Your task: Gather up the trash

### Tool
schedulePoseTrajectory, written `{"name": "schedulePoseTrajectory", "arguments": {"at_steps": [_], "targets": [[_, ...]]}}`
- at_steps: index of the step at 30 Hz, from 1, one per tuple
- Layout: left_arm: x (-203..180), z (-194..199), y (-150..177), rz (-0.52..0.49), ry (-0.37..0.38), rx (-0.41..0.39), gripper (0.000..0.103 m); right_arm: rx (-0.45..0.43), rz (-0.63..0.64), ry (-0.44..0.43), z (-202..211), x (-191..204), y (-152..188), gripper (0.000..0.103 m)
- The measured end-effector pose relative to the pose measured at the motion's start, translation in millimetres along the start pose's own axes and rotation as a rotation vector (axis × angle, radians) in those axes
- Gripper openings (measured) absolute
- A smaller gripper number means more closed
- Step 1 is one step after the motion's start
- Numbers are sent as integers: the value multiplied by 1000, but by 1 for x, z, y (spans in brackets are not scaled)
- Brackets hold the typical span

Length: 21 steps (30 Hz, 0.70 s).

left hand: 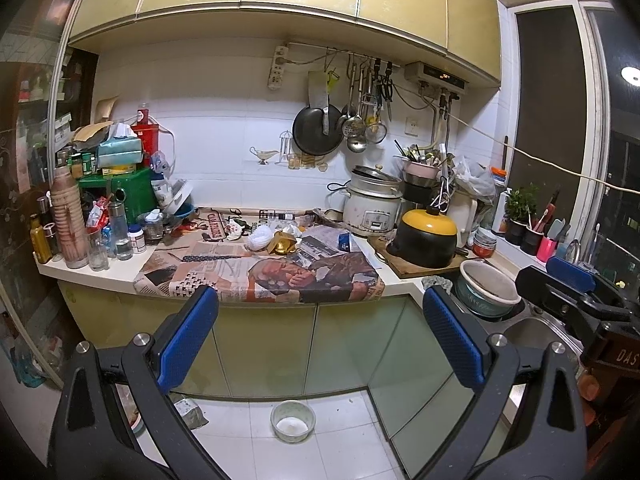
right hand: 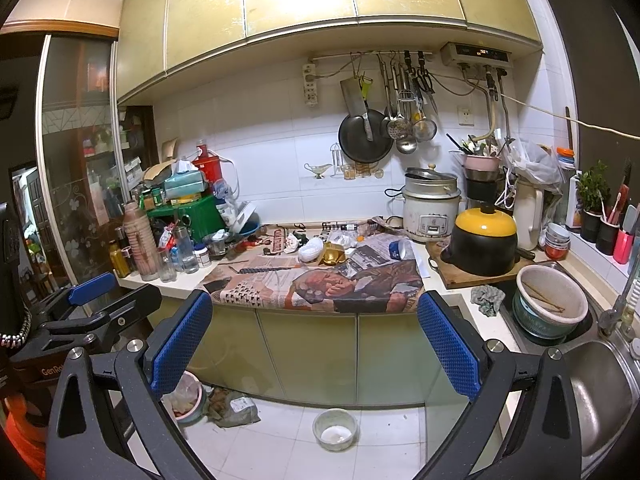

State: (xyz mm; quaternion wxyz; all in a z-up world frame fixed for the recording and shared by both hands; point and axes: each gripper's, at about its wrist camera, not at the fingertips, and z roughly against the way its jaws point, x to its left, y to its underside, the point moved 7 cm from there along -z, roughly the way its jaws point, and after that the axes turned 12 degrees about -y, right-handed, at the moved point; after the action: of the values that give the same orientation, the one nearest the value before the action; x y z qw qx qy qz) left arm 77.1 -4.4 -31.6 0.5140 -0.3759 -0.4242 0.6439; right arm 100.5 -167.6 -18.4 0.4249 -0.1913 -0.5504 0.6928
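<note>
Trash lies on newspaper (left hand: 280,276) spread over the counter: a white crumpled wad (left hand: 259,238), gold foil wrappers (left hand: 282,245), a small blue packet (left hand: 344,241) and torn scraps (left hand: 234,230). The same wad (right hand: 311,251), foil (right hand: 332,255) and blue packet (right hand: 397,249) show in the right wrist view. My left gripper (left hand: 320,316) is open and empty, held back from the counter front. My right gripper (right hand: 314,320) is open and empty, also short of the counter. Each gripper appears at the edge of the other's view.
A rice cooker (left hand: 370,208) and a black pot with a yellow lid (left hand: 426,236) stand right of the newspaper. Bottles and jars (left hand: 100,236) crowd the left end. A sink (right hand: 600,392) with a dirty bowl (right hand: 550,300) is at right. A bowl (left hand: 293,420) sits on the floor.
</note>
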Motion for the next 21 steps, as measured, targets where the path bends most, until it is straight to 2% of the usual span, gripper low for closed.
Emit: {"name": "schedulePoseTrajectory", "arguments": {"at_steps": [9,21], "targets": [[-2,-8,-4,-3,-9,-1,103,14,-14,-2,-6,-6,-2,102],[-14,-81,-30,32,-85,43,103,39,-50,-20,-59,-53,-17,102]]}}
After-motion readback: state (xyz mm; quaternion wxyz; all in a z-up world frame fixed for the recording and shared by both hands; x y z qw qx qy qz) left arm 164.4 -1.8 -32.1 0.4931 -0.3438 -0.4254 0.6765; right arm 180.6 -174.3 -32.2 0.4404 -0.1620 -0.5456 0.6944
